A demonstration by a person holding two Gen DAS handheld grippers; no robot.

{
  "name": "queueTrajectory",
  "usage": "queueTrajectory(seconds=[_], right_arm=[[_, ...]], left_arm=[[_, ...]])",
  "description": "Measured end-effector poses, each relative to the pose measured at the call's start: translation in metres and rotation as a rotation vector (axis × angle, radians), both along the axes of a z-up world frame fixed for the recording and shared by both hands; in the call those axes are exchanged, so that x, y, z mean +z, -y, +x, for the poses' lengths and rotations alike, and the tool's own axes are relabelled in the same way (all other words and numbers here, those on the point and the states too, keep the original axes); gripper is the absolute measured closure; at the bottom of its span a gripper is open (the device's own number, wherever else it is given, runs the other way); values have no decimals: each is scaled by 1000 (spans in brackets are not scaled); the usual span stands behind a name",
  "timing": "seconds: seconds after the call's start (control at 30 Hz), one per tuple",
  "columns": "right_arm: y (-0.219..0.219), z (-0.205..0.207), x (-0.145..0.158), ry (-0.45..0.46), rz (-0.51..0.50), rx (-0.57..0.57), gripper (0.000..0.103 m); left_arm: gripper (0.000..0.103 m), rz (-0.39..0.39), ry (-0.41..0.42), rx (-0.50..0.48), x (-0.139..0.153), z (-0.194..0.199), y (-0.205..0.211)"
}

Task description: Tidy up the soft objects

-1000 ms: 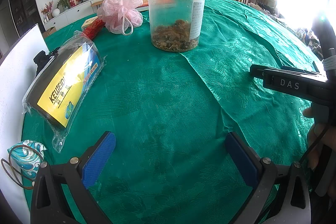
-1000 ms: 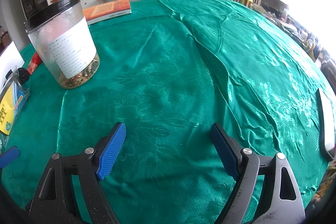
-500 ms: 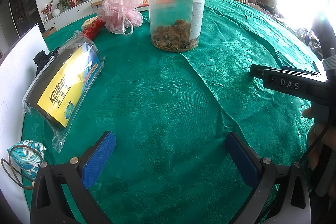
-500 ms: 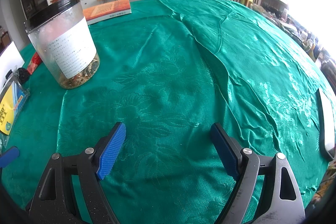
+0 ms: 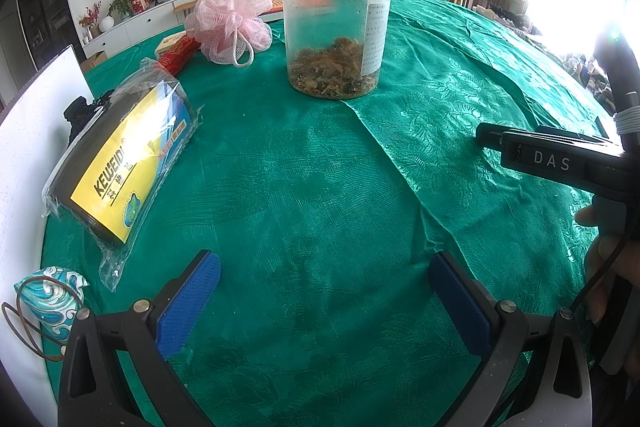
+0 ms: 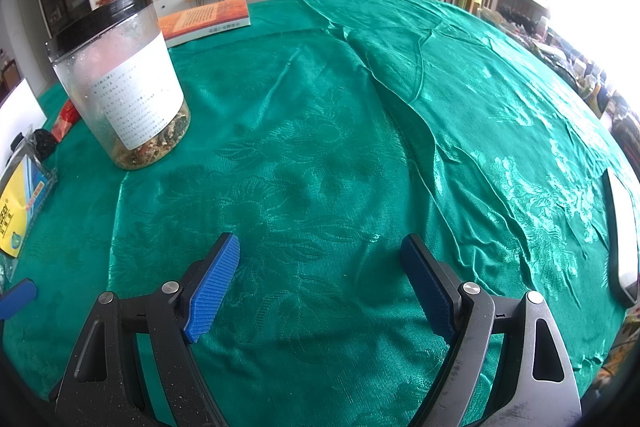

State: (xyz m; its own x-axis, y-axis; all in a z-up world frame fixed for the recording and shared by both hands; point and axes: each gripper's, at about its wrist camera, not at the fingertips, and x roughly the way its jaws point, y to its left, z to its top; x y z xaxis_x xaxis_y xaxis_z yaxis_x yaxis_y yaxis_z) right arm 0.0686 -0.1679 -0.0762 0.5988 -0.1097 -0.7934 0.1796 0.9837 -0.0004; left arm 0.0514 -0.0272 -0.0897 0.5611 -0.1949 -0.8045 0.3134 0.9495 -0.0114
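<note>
Soft pink mesh bath pouf (image 5: pixel 230 23) lies untouched on the green-clothed worktop (image 5: pixel 320 187); left claw (image 5: pixel 324 301) and right claw (image 6: pixel 320 283) gape empty, nothing apparently organized.

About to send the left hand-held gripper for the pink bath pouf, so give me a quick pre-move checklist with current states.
1. Left hand-held gripper open and empty: ok.
2. Right hand-held gripper open and empty: ok.
3. Pink bath pouf in view, nothing on it: ok.
4. Straight path: the clear jar stands right of the pouf, the bagged sponge pack to the left: ok.
5. Where the pouf should go: cannot tell.
</note>
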Motion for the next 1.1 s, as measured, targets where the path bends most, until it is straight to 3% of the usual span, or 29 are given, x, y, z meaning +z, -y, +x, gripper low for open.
queueTrajectory(seconds=[0.97,1.1], right_arm=[[0,0,0,-1,0,0,18],[0,0,0,-1,0,-1,18]], left_arm=[[0,1,1,1,0,0,0],[0,28,-60,-23,5,-8,-7]])
